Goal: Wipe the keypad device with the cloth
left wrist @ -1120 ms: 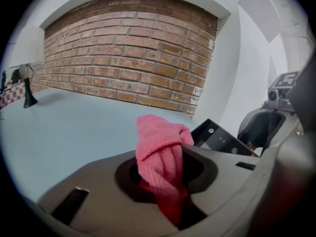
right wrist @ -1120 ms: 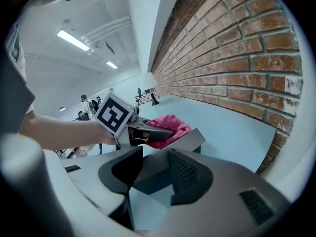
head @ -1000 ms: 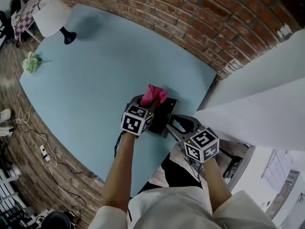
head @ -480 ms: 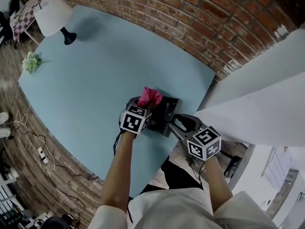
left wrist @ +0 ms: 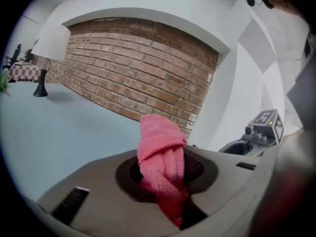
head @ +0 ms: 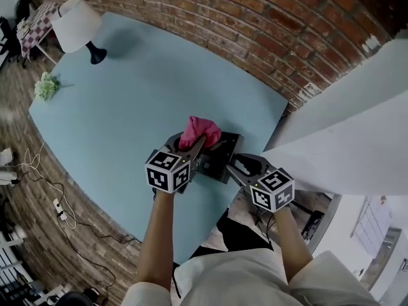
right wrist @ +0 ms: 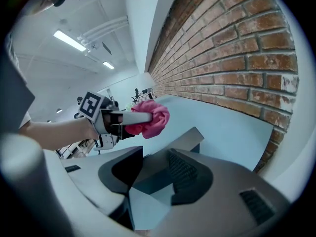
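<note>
A dark keypad device (head: 221,150) lies near the right front edge of the light blue table (head: 121,113). My left gripper (head: 194,143) is shut on a bunched pink cloth (head: 199,131), which pokes out past its jaws (left wrist: 160,154). In the right gripper view the cloth (right wrist: 150,118) hangs just above the device's grey top (right wrist: 183,139), apart from it. My right gripper (head: 234,165) is shut on the device's near edge, with the slab wedged between its jaws (right wrist: 148,181).
A white lamp (head: 75,24) and a small green bunch (head: 46,85) stand at the table's far left. A brick wall (head: 274,30) runs behind the table and a white wall (head: 344,126) rises at the right. Cables (head: 57,199) lie on the floor.
My left gripper has drawn back toward the person and to the left, tilting up with the cloth off the device. The right gripper has barely moved.
</note>
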Demonstrator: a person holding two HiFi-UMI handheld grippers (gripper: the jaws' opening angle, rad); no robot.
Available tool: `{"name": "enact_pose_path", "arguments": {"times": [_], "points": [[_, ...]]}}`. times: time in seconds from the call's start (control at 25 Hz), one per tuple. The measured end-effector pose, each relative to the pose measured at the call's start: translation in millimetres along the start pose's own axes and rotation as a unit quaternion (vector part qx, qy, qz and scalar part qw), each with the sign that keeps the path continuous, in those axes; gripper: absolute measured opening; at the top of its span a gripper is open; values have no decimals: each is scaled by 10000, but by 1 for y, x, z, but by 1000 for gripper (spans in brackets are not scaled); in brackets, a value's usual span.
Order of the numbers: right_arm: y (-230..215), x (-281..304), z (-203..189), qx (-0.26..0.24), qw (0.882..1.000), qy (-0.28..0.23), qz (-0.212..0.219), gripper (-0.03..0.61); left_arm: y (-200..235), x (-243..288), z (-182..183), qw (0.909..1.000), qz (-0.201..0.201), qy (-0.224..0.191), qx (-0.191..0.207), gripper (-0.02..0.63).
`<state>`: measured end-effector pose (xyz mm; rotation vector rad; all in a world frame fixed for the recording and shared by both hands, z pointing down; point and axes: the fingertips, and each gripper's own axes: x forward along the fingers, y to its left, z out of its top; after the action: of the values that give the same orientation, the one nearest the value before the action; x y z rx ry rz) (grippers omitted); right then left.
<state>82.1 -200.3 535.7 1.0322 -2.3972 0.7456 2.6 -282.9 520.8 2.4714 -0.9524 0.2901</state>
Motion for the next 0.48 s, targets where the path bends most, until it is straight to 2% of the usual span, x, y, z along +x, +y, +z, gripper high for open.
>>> {"name": "enact_pose_path", "arguments": {"times": [0.16, 0.28, 0.36, 0.48], "points": [[0, 1, -1, 45, 10000, -37, 31, 193, -37, -2, 9, 9984, -514, -118, 211, 111], [1, 1, -2, 42, 10000, -54, 63, 193, -60, 5, -4, 9950, -817, 137, 564, 109], [2, 1, -1, 2, 9999, -51, 93, 193, -70, 11, -16, 9923, -911, 369, 759, 109], [3, 0, -1, -66, 9999, -53, 142, 193, -75, 20, -28, 9913, -895, 536, 807, 109]]}}
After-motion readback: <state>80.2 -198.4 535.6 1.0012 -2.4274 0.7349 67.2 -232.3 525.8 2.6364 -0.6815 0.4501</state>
